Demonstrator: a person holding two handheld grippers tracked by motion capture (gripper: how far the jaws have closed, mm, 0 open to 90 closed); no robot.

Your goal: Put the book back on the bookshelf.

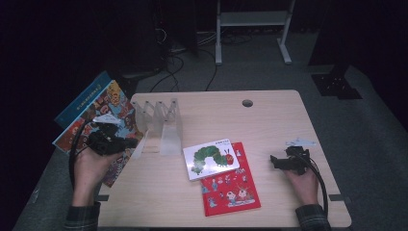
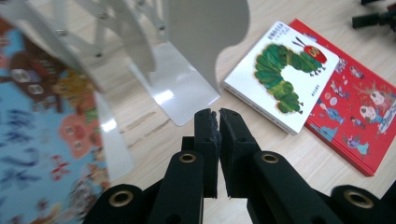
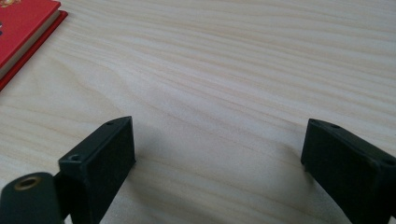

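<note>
High view shows your left gripper (image 1: 129, 143) closed and empty beside the rack (image 1: 161, 122), right gripper (image 1: 274, 161) open over bare bench (image 1: 269, 115); likely next, grasp the caterpillar book (image 1: 211, 159).

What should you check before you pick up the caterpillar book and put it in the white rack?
1. Right gripper open: ok, jaws wide apart.
2. Left gripper open: not ok, jaws shut with nothing between.
3. Caterpillar book free on top: ok, it lies on the red book.
4. White rack upright with slots free: ok.
5. Colourful book at the left edge steady: cannot tell.
</note>
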